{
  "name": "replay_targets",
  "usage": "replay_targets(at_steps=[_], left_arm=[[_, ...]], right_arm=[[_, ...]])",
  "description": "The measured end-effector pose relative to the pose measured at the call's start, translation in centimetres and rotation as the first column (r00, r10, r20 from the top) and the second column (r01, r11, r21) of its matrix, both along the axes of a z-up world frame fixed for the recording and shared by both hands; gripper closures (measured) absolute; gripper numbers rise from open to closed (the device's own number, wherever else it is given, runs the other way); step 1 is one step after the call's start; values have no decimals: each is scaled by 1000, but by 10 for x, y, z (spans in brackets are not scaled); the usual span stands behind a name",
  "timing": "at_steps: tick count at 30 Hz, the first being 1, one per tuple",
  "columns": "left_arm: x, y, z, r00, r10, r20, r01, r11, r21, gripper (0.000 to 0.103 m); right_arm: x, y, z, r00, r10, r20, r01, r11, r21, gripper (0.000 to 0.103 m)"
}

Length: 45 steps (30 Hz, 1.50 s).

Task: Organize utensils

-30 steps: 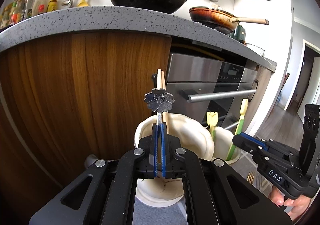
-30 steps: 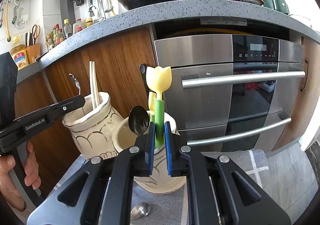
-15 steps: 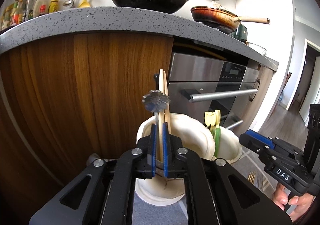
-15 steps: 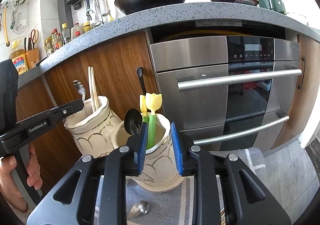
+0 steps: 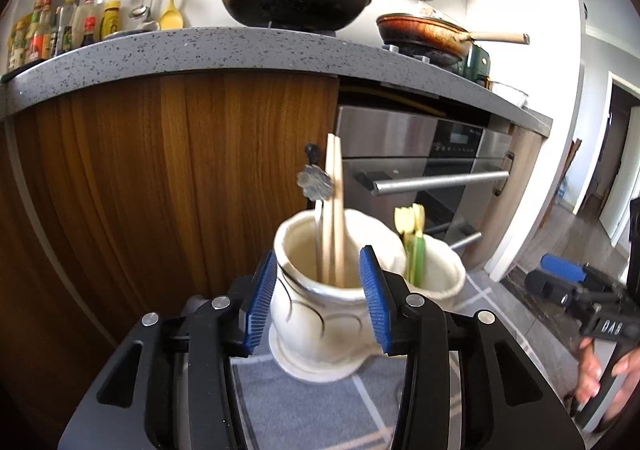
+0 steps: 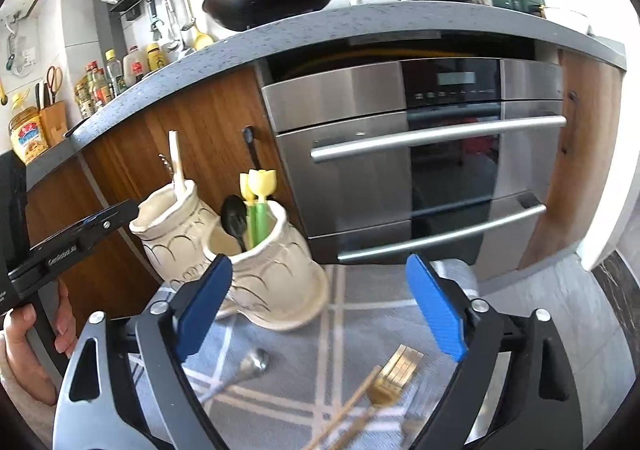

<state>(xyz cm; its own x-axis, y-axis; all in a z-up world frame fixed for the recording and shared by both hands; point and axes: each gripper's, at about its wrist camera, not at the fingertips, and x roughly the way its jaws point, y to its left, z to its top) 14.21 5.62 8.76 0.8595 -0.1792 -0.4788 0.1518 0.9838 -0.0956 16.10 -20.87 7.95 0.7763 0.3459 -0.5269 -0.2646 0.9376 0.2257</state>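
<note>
My left gripper (image 5: 318, 302) has its jaws opening, and the blue pads press on nothing. Just beyond them stands a cream holder (image 5: 320, 318) with two wooden chopsticks (image 5: 334, 209) and a flower-topped metal utensil (image 5: 315, 185) upright in it. Beside it, a second cream holder (image 6: 276, 270) keeps yellow tulip-topped utensils (image 6: 262, 185) with green handles and a black spoon (image 6: 236, 215). My right gripper (image 6: 320, 308) is opening wide, nothing between its fingers, a little back from that holder. A silver spoon (image 6: 252, 362), a gold fork (image 6: 396, 374) and loose chopsticks (image 6: 348, 418) lie on the mat below it.
Both holders stand on a grey mat with white lines (image 6: 360, 330), on the floor close to a wooden cabinet front (image 5: 160, 189) and a steel oven (image 6: 400, 169). The stone worktop overhangs above them. A person's hand (image 6: 24, 350) holds the left gripper's handle.
The left jaws let go of the flower-topped utensil, which now stands in its holder. The right jaws let go of the green-handled tulip utensil, opened wide and drew back from the second holder.
</note>
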Motion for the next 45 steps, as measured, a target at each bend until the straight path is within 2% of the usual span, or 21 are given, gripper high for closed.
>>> replay_targets(at_steps=[4, 5, 11, 17, 23, 25, 28, 30, 35, 42, 45], left_arm=[[-16, -5, 0, 1000, -7, 14, 6, 1000, 24, 25], [-20, -5, -1, 1000, -11, 18, 11, 1000, 26, 23], [-42, -8, -14, 999, -34, -31, 35, 999, 35, 20], [-60, -1, -43, 993, -37, -110, 41, 999, 34, 20], [-69, 5, -72, 986, -31, -164, 37, 999, 34, 18], [-71, 6, -80, 986, -26, -164, 35, 998, 52, 18], [-70, 9, -88, 984, -28, -174, 36, 998, 43, 18], [-70, 12, -92, 982, -35, -185, 40, 999, 21, 18], [-71, 10, -95, 983, -53, -177, 58, 998, 24, 18], [-68, 8, -98, 980, -72, -186, 75, 997, 9, 18], [-67, 9, -97, 980, -78, -186, 79, 997, -3, 18]], right_arm=[[-11, -16, 3, 1000, -18, -11, 18, 1000, 4, 5], [-13, -19, 3, 1000, -21, -15, 21, 1000, 8, 6], [-27, -17, -10, 998, -18, -59, 16, 999, -29, 6], [-38, 18, -43, 989, 53, -137, -63, 995, -72, 6], [-39, 48, -67, 982, 97, -161, -114, 988, -102, 7], [-35, 58, -74, 980, 103, -168, -125, 985, -123, 10], [-27, 68, -86, 975, 120, -187, -146, 980, -132, 21], [-21, 73, -94, 970, 123, -210, -154, 978, -140, 34], [-10, 83, -107, 957, 136, -257, -176, 974, -139, 49], [-4, 95, -111, 946, 168, -278, -214, 967, -141, 62], [2, 97, -113, 939, 173, -296, -219, 967, -128, 64]])
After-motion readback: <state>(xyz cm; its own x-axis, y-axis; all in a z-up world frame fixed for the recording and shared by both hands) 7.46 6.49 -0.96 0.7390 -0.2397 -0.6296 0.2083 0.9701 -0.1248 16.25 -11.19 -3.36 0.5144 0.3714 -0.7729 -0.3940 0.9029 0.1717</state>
